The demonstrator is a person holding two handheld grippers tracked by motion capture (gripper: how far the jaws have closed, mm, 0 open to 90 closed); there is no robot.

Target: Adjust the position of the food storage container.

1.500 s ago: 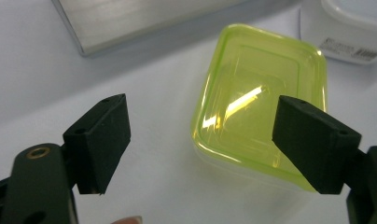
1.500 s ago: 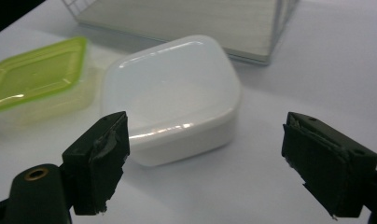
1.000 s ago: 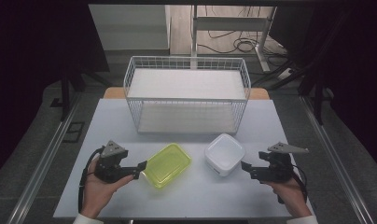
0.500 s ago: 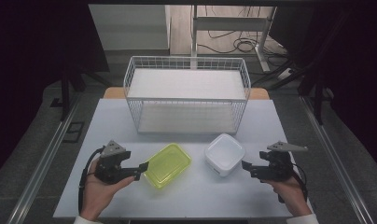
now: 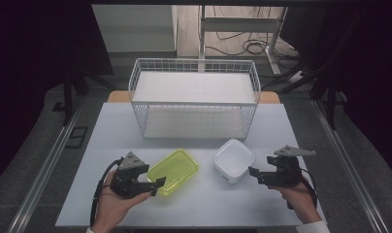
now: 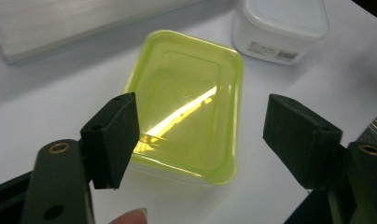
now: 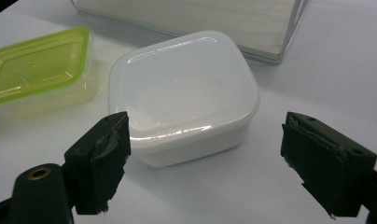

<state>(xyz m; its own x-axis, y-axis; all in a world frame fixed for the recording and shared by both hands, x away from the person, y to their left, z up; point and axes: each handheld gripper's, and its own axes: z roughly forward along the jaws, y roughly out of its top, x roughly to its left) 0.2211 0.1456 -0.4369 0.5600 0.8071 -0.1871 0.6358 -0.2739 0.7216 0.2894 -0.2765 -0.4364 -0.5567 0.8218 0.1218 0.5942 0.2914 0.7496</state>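
high view: green lidded tub (image 5: 177,171), white lidded tub (image 5: 234,159), contents hidden.

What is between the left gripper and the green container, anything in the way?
Nothing visible. The left gripper sits at the near end of the green container, jaws wide and just closing, pads not yet pressing. Bare table lies around it; the white container sits apart.
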